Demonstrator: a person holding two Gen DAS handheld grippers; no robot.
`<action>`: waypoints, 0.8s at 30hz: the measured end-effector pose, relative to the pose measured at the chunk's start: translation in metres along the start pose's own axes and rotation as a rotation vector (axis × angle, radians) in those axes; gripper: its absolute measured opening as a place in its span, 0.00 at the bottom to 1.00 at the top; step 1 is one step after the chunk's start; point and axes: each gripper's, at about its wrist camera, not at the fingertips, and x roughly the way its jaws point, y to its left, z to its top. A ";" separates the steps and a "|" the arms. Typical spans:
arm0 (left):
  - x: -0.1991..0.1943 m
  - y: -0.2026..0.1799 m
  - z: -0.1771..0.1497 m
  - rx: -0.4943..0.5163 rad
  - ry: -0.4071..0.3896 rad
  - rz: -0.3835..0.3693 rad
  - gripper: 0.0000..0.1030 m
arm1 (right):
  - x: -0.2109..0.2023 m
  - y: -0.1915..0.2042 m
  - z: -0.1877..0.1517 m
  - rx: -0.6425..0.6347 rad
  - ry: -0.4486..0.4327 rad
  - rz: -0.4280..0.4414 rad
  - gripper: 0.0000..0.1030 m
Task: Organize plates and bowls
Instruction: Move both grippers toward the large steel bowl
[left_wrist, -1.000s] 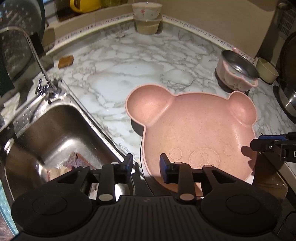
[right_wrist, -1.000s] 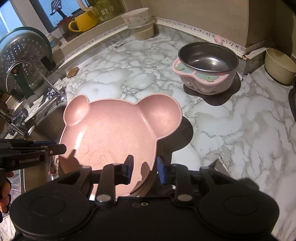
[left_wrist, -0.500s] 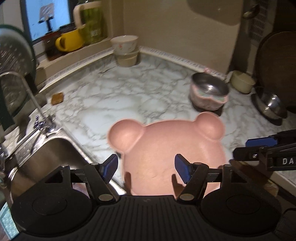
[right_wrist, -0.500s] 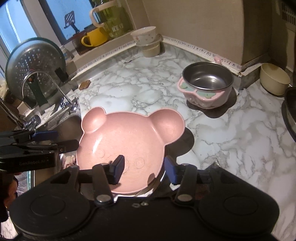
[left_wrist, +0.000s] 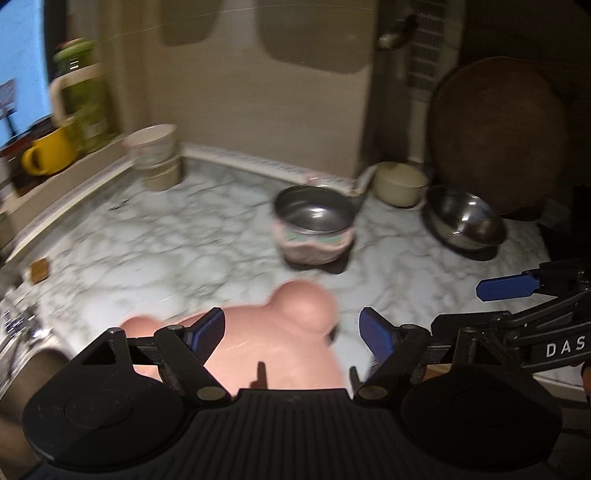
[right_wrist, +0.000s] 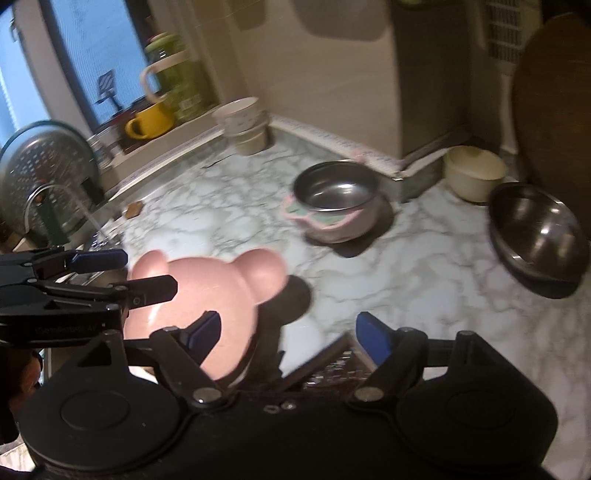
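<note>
Release looks like the step in hand: left gripper (left_wrist: 291, 330) is spreading its blue pads with nothing pinched, the pink bear-shaped plastic plate (left_wrist: 273, 343) lying just below and ahead on the marble counter (left_wrist: 155, 243); right gripper (right_wrist: 286, 334) is likewise opening, empty, plate to its left. Lift clear without nudging the rim.

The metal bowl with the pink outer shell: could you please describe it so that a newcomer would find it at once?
Start at the marble counter and look toward its back wall. The metal bowl with the pink outer shell stands alone mid-counter, beyond the pink bear-shaped plate. Unlike the bare steel bowl and the cream bowl to its right, it has a pink casing with green patches.
</note>
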 end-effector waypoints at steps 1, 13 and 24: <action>0.004 -0.008 0.005 0.010 -0.005 -0.011 0.78 | -0.003 -0.007 0.000 0.005 -0.005 -0.012 0.82; 0.085 -0.099 0.066 0.096 0.023 -0.141 0.78 | -0.024 -0.123 0.017 0.144 -0.059 -0.177 0.89; 0.177 -0.171 0.106 0.114 0.100 -0.178 0.78 | -0.004 -0.228 0.027 0.323 -0.049 -0.322 0.90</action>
